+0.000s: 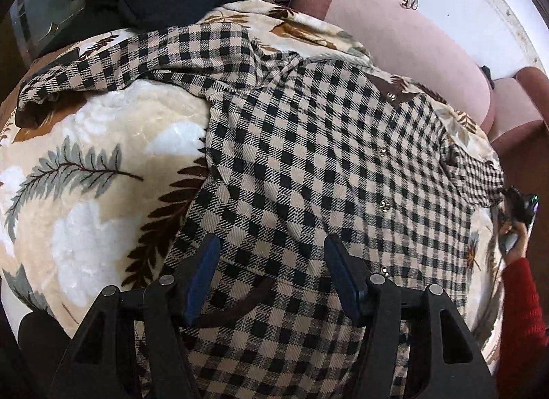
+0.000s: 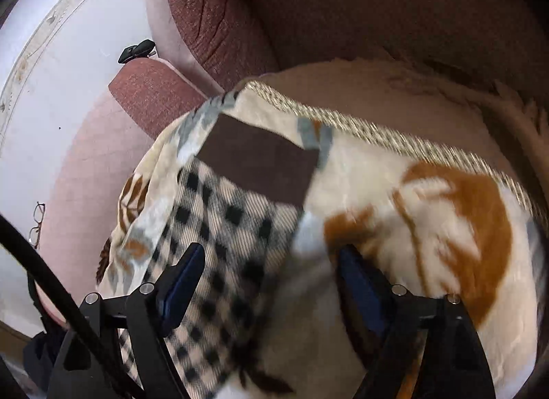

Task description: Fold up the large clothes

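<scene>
We see both tongs spread wide, gripping nothing: left gripper [image 1: 271,244] over the woven checked shirt [image 1: 308,158], lying flat on a plush leaf-print blanket [image 1: 85,158]; right gripper [image 2: 271,258] near its cuff at 10 o'clock.

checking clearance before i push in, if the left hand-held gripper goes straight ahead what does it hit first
Most likely the checked shirt: the left hand-held gripper is open, pointing at the shirt's front panel, spread on the leaf-print blanket. Depth is unclear, but nothing else shows between.

Black-and-beige checked shirt [image 1: 308,158] on cream leaf-print blanket [image 1: 85,193]
</scene>
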Tool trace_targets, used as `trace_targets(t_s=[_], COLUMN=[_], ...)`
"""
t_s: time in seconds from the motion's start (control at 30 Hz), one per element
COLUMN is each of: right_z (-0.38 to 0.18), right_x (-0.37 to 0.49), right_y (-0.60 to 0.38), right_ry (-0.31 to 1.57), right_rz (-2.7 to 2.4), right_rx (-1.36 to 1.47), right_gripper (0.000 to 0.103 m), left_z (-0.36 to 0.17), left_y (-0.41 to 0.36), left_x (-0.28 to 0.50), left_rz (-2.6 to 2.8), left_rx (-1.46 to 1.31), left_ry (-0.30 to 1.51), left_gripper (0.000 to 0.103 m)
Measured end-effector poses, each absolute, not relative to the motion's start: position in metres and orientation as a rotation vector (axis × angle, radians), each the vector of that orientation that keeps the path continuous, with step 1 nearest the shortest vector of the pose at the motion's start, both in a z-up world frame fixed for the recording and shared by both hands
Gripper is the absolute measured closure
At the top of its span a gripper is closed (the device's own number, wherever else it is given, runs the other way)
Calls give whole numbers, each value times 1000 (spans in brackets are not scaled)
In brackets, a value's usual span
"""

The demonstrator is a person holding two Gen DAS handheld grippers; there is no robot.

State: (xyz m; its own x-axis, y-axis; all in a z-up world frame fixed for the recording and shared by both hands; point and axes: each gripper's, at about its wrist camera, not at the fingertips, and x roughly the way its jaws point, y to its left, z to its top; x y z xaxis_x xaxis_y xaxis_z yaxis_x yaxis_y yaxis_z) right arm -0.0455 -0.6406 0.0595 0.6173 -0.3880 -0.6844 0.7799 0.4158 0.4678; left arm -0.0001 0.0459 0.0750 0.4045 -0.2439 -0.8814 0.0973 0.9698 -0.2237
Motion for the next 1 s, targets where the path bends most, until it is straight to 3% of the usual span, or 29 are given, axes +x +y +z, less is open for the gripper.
trace_targets(t_s=[0.03, 0.07, 0.13, 0.37, 0.6, 0.73, 1.0], right_z=[59, 61, 73, 143, 193, 170, 52], right_x=[-41, -38, -42, -48, 28, 79, 126], right_y=[-645, -646, -643, -596, -418, -295, -125], right_ry=[553, 567, 545, 512, 599, 684, 949], right_rz=[-767, -743, -732, -745, -445, -227, 87], right_rx=[852, 854, 849, 701, 360, 221, 135], right_gripper=[71, 91, 97, 97, 97, 97, 97], left_z=[74, 73, 72, 81, 92, 100, 112], left_y=[46, 46, 49, 72, 110, 139, 182], left_x=[0, -1, -3, -14, -32, -43, -60], left_rz=[-216, -219, -226, -247, -243, -223, -183], left_rx=[-142, -140, -143, -202, -261, -307, -346], left_ry=[1136, 1137, 1132, 1085, 1024, 988, 939], left_gripper=[41, 41, 41, 41, 41, 41, 41])
